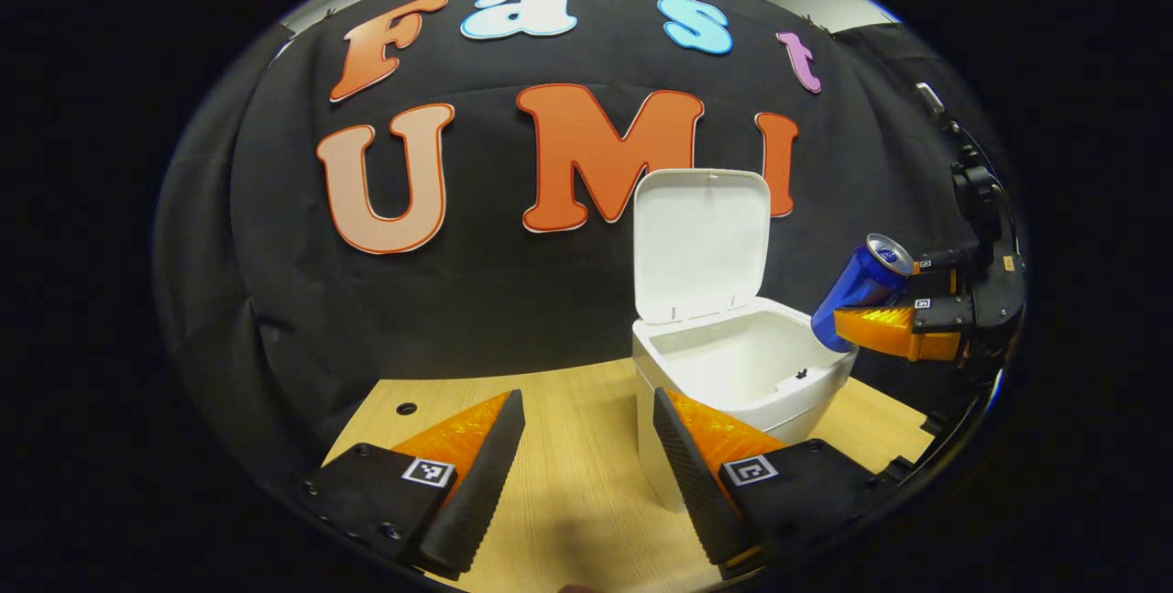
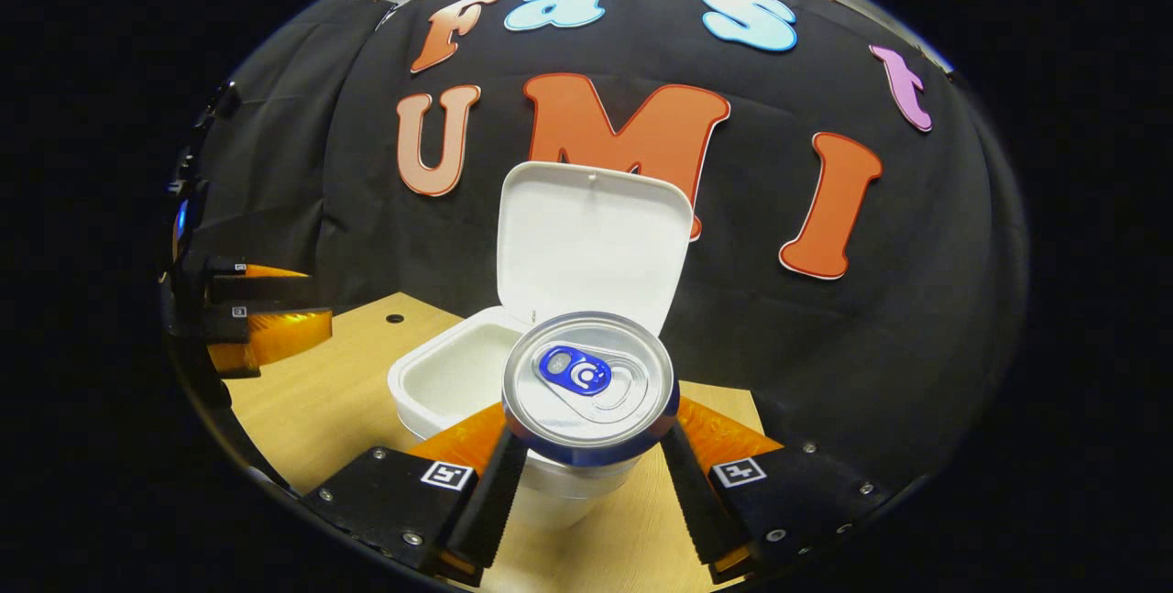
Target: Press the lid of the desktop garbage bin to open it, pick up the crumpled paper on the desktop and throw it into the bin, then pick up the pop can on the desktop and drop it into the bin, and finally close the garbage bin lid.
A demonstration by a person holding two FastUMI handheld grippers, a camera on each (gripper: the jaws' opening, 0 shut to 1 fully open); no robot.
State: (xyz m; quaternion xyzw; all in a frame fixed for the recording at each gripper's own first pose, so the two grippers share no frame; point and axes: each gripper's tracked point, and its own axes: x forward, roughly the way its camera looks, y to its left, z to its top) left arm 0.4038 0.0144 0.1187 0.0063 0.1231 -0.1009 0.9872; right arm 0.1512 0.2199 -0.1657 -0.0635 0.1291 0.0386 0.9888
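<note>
Holding the can [image 2: 591,391] between both fingers, the right tongs [image 2: 591,474] carry it in the air just beside the open bin [image 2: 440,382]. In the right gripper view the can's silver top with its blue pull tab faces the camera, and the two fingers press against its sides from left and right. Behind and below the can sits the white bin on the wooden surface [image 2: 312,400], its lid [image 2: 591,240] swung up and standing nearly upright at the back, against the black cloth wall. In the left gripper view the same can [image 1: 861,291] shows as a blue cylinder tilted with its top up and to the right, gripped by the right tongs [image 1: 875,327] at the far right, close above the bin's right rim. There the bin [image 1: 733,373] stands to the right of centre, its lid [image 1: 701,240] raised and its pale inside open to view; what lies at the bottom cannot be made out. The left tongs [image 1: 586,474] are spread wide with nothing between the fingers, hovering low over the surface [image 1: 568,483] just in front and to the left of the bin. The left tongs [image 2: 247,323] also appear at the left edge of the right gripper view, well apart from the can.
</note>
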